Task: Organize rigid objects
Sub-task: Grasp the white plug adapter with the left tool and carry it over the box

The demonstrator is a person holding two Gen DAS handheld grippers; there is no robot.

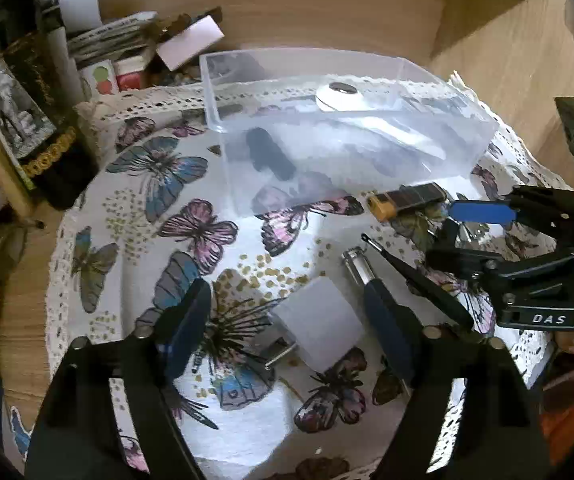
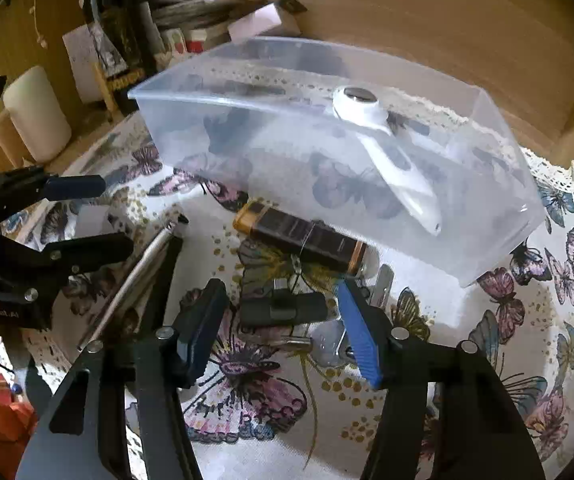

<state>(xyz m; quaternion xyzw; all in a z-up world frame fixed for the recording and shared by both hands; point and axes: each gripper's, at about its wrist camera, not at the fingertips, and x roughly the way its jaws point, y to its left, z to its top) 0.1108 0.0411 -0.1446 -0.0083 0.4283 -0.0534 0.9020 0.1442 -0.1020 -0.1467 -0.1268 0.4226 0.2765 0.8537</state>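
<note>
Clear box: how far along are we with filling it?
Done: a white tool lies in the clear box. In hand: nothing; the right gripper is open around a black key fob, the left gripper open around a white block. Left: those, the brown lighter and the silver pen on the cloth.

One clear box (image 2: 467, 216), one lighter (image 2: 301, 236), two pens (image 2: 131, 276).
</note>
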